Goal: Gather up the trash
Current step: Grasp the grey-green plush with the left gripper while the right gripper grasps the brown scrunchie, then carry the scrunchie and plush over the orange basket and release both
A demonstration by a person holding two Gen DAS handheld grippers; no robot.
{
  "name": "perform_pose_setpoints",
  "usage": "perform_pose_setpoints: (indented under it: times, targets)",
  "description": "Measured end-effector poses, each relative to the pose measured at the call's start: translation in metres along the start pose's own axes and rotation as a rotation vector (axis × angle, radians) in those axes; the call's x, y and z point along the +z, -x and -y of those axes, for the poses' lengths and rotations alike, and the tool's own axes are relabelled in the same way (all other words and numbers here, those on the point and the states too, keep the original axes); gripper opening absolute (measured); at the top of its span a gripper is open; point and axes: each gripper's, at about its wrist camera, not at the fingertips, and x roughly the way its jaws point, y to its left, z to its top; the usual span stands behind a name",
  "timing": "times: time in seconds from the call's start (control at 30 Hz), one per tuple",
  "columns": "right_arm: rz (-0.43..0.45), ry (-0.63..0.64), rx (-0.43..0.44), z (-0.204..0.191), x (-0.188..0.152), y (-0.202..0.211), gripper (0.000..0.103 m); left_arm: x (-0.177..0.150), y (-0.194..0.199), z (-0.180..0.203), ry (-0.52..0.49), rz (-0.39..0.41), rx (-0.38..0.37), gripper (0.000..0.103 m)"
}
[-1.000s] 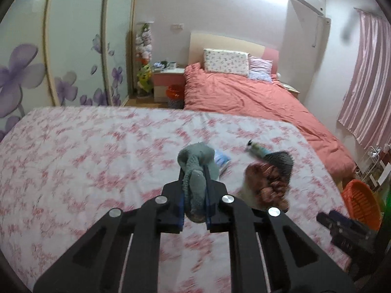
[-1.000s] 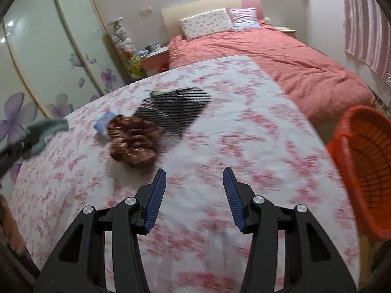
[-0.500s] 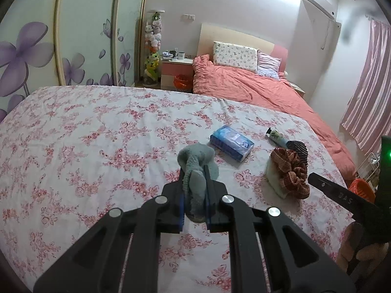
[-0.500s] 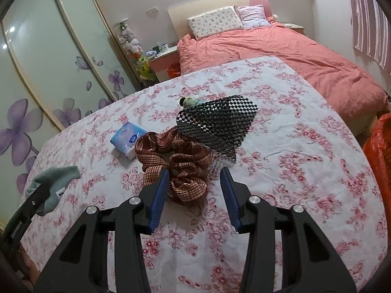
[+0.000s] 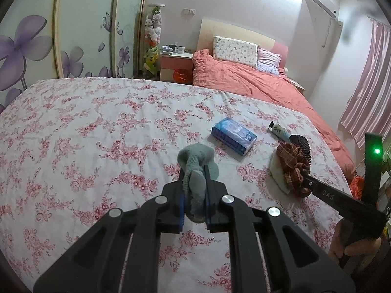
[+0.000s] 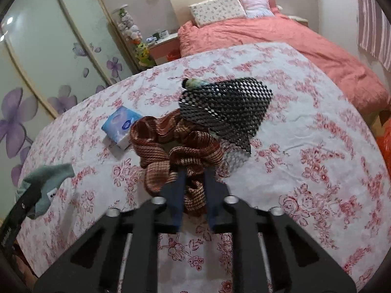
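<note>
My left gripper (image 5: 194, 178) is shut on a grey-green sock-like cloth (image 5: 195, 161) and holds it above the floral bedspread (image 5: 97, 134). The same cloth (image 6: 48, 175) hangs at the left edge of the right wrist view. My right gripper (image 6: 194, 178) has its jaws closing on a crumpled brown checked cloth (image 6: 171, 144), and the blue pads pinch its near fold. In the left wrist view this cloth (image 5: 292, 163) lies at the right with the right gripper's tip in it. A black mesh sheet (image 6: 227, 109) lies just behind it, partly over a small tube (image 6: 193, 83).
A blue tissue pack (image 6: 122, 124) lies on the bedspread left of the brown cloth. An orange basket (image 6: 385, 146) stands off the bed's right edge. Beyond are a second bed with a salmon cover (image 5: 256, 85), a nightstand (image 5: 174, 61) and floral wardrobe doors (image 5: 36, 48).
My right gripper moved forward to the brown cloth and its jaws came together on it. The left gripper shifted a little with the grey cloth still in it.
</note>
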Motion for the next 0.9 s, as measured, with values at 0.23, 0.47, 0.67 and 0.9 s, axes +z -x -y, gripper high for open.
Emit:
perform_pose_setpoints:
  times: [0.23, 0.47, 0.67, 0.9]
  targets:
    - [0.095, 0.036, 0.079, -0.011, 0.006, 0.044, 0.008, 0.003, 0.010, 0.003, 0.005, 0.019, -0.005, 0.013]
    - [0.229, 0.031, 0.089, -0.005, 0.017, 0.097, 0.008, 0.009, 0.034, 0.014, 0.000, 0.060, -0.025, 0.013]
    - [0.306, 0.006, 0.060, 0.013, 0.017, 0.127, 0.008, 0.014, 0.053, 0.030, -0.013, 0.090, -0.052, 0.013]
    - [0.363, -0.015, 0.029, 0.035, 0.010, 0.154, 0.008, 0.016, 0.069, 0.056, -0.041, 0.112, -0.092, 0.013]
